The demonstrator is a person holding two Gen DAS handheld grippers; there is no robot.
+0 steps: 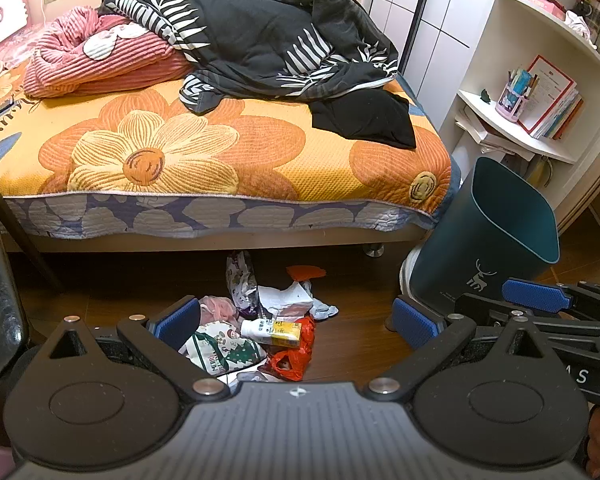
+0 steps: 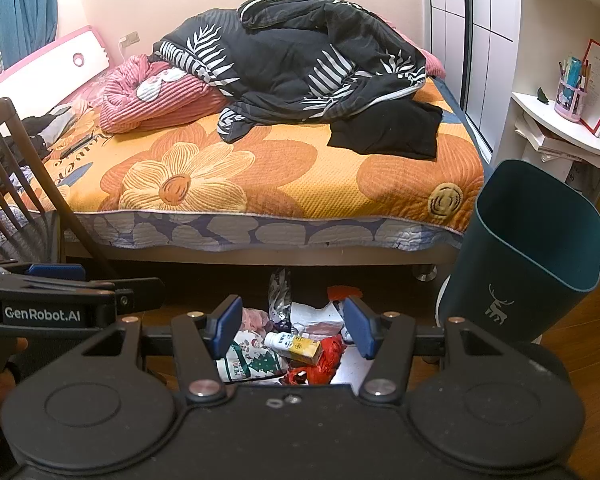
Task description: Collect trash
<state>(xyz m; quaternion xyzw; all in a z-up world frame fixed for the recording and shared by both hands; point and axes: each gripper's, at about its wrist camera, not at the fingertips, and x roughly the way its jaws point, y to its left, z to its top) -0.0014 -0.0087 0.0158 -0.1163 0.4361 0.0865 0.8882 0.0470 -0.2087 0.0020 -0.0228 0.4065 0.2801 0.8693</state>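
- Start of collection: trash pile [image 1: 260, 324] on the floor beside the bed [image 1: 220, 152], teal bin [image 1: 496, 240] near, nothing lifted yet.
- Left gripper [image 1: 296, 316] spread wide, empty.
- Right gripper [image 2: 292, 322] parted, empty, above the milk carton [image 2: 294, 345].
- Next, likely: descend, pinch one piece, carry to bin.

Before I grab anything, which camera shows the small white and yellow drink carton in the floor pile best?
The left wrist view: the small white and yellow drink carton lies unobstructed on the floor pile, its whole length visible. The right wrist view shows the carton too, framed between the open right hand-held gripper, slightly smaller and partly crowded by red plastic.
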